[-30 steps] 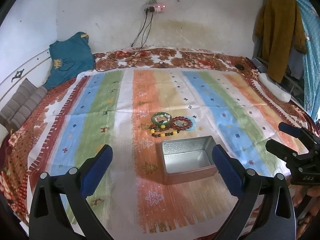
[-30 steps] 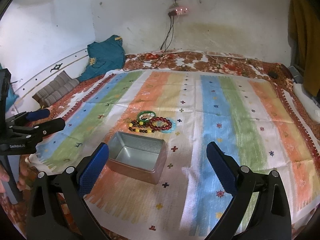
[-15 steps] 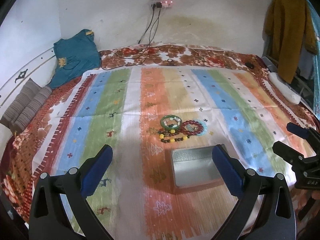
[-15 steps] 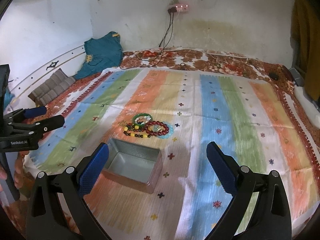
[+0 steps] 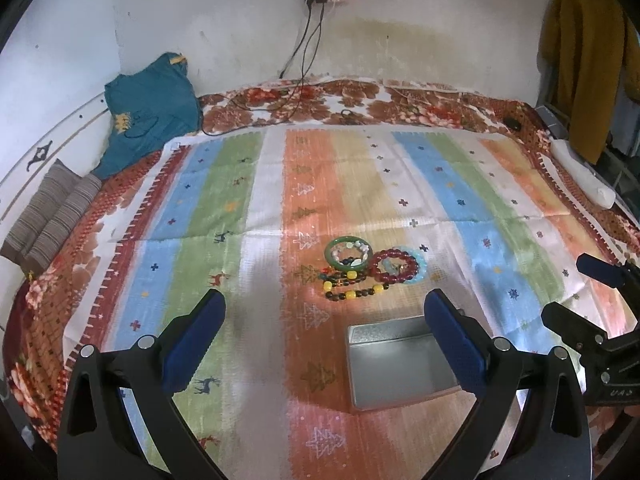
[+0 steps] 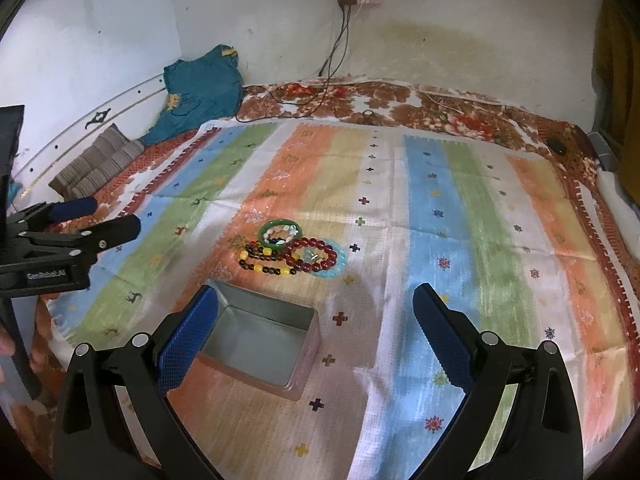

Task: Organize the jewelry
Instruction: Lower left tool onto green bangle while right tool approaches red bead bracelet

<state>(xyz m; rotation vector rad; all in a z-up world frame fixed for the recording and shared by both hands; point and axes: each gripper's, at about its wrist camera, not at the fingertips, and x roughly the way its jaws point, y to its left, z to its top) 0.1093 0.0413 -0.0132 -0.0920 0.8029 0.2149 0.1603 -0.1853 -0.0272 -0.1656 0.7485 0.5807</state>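
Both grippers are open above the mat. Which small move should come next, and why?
Probably the right gripper should go forward and down to the red bead bracelet. The metal tin is empty, all the jewelry lies in one cluster beyond it, and this bracelet is on the cluster's right side. Both grippers hold nothing.

1. left tongs are spread wide, blue pads facing each other, holding nothing.
2. right tongs are likewise wide apart and empty.
3. both point forward, side by side, level with each other.
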